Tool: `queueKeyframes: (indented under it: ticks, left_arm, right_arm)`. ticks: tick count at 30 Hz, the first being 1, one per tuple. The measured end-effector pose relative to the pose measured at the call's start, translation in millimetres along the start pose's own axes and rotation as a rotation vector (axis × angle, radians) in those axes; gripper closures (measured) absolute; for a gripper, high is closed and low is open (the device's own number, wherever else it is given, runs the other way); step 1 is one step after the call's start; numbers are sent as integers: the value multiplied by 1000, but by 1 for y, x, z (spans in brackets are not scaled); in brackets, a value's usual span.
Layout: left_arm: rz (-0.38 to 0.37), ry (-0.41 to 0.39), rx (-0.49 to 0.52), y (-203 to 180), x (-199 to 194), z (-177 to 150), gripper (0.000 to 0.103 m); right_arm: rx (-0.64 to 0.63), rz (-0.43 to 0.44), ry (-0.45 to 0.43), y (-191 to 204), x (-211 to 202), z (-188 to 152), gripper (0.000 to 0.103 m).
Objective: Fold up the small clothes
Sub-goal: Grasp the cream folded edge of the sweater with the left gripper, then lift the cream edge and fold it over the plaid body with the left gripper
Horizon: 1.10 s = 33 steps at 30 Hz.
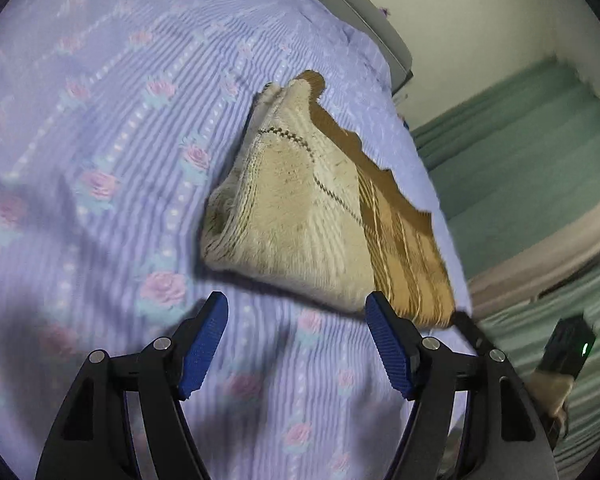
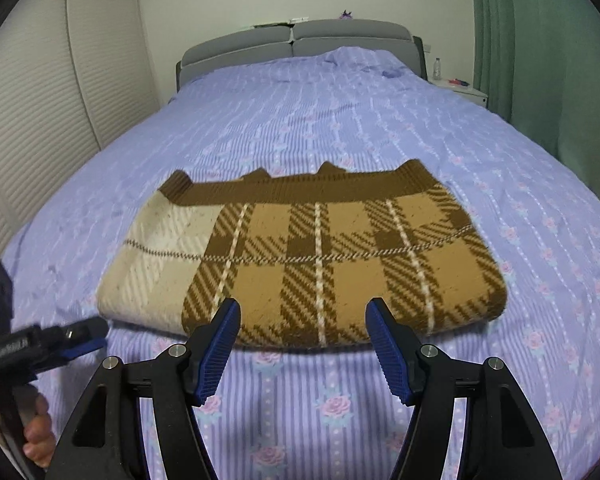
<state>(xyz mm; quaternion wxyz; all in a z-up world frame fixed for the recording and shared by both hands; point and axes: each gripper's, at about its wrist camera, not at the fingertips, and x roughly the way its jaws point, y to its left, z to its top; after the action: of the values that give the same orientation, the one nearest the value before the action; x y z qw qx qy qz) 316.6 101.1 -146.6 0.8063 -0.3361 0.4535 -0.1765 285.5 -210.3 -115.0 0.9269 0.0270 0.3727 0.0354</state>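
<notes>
Bottle on nightstand too small; bedspread blurry.

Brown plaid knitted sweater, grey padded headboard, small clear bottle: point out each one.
Brown plaid knitted sweater point(image 2: 324, 264), right wrist view, on its plaid top face.
Grey padded headboard point(image 2: 340, 36), right wrist view, on its right cushion.
Small clear bottle point(image 2: 437, 69), right wrist view, on its body.
</notes>
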Motion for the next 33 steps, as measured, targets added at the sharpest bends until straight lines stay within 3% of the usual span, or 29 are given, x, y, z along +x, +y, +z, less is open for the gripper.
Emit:
queueKeyframes:
  ticks: [5,9,13,16,18,20,23,29,33]
  left_arm:
    - [-53,-22,-84,12,23,9,33]
    - [-50,-40,-69,10,34,18,32]
    - [-40,-54,-56,-1,45,23,19]
    - [4,-64,-50,-10,52,28,20]
    - [37,-70,-35,-17,53,31,31]
    - [64,-71,10,-26,51,33,58]
    - [107,-99,106,-43,43,34,72]
    - [203,-150,337,-87,32,27,77]
    - [210,-167,430,-113,28,21,77]
  right_arm:
    - [14,-7,21,-5,4,-6,38]
    - [52,2,26,-18,11,-4,38]
    - [105,41,45,-27,25,-1,40]
    - [115,65,49,-26,33,0,56]
    - [116,84,62,-22,39,0,70]
    - [109,96,70,-17,45,0,75]
    - [82,113,67,-8,50,3,82]
    - [57,178,92,7,62,5,91]
    - [88,191,134,4,75,-3,92]
